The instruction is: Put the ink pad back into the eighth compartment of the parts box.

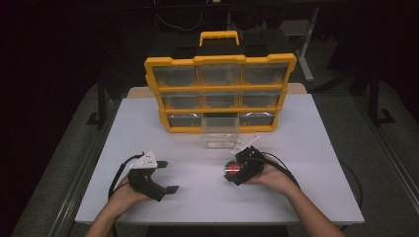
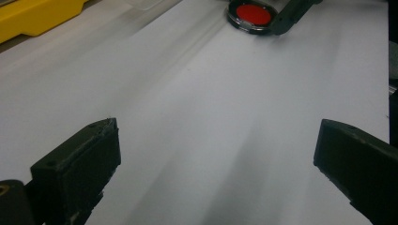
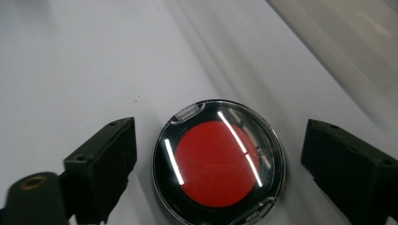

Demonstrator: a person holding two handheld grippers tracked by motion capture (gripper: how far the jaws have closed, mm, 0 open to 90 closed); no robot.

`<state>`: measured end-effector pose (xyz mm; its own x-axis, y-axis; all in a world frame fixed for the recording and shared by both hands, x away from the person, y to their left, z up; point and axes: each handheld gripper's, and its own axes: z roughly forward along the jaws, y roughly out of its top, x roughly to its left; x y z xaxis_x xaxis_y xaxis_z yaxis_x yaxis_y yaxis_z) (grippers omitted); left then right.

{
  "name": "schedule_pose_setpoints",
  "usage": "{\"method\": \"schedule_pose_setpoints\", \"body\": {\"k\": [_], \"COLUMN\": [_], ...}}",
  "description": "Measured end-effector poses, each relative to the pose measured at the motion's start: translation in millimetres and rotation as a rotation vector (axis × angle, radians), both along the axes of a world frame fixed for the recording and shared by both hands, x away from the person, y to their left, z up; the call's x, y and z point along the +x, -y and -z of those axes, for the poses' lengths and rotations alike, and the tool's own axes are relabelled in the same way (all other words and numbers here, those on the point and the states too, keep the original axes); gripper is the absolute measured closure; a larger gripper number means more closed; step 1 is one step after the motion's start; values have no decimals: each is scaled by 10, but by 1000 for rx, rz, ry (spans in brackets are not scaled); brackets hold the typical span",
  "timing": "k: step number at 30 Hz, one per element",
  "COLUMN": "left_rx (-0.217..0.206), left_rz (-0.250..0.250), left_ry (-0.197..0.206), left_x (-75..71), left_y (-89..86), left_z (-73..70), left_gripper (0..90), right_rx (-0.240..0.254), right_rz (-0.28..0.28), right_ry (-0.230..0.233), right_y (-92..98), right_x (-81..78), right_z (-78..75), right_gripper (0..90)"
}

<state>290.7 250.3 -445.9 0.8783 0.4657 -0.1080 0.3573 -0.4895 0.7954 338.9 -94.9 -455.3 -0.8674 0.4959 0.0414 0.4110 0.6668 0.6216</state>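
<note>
I have the right gripper point(image 3: 218, 159) low over the table, its jaws spread wide with a round compact point(image 3: 218, 162) lying flat between them. In the right gripper view the compact has a red disc under a clear lid with a black rim, and there is a gap on each side, so neither jaw touches it. From the high view the right gripper point(image 1: 236, 170) sits at the near right of the table point(image 1: 306, 148), and the right hand point(image 1: 274, 177) cradles it from behind, palm turned inward, the forearm running in from the near right corner.

My left gripper point(image 1: 167, 177) is at the near left, well apart from the right one, its jaws also wide apart and holding nothing (bare white table between them in the left gripper view). It points right across the table, and that view catches the compact point(image 2: 251, 15) far ahead with one jaw of the other gripper beside it. The left hand point(image 1: 126, 194) grips it from below and behind, wrist bent slightly.

Farther out, a clear plastic drawer point(image 1: 220, 132) stands just beyond the right gripper, in front of a yellow parts cabinet point(image 1: 220, 91) at the far edge.
</note>
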Motion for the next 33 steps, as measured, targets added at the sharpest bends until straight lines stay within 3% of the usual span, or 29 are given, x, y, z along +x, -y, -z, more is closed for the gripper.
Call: {"method": "schedule_pose_setpoints", "body": {"k": [11,19,33], "left_rx": [1,0,0], "left_rz": [-1,-1,-2], "left_ry": [1,2,3], "left_x": [1,1,0], "left_y": [-4,-7,-7], "left_z": [-1,-3,-4], "left_gripper": [5,5,5], "right_rx": [-10,-27,-34], "right_rz": [-2,-18,-22], "right_ry": [0,25,35], "right_y": [8,8,4], "right_x": [-7,-35,-49], "right_z": [-5,-18,-20], "right_gripper": [162,256,282]}}
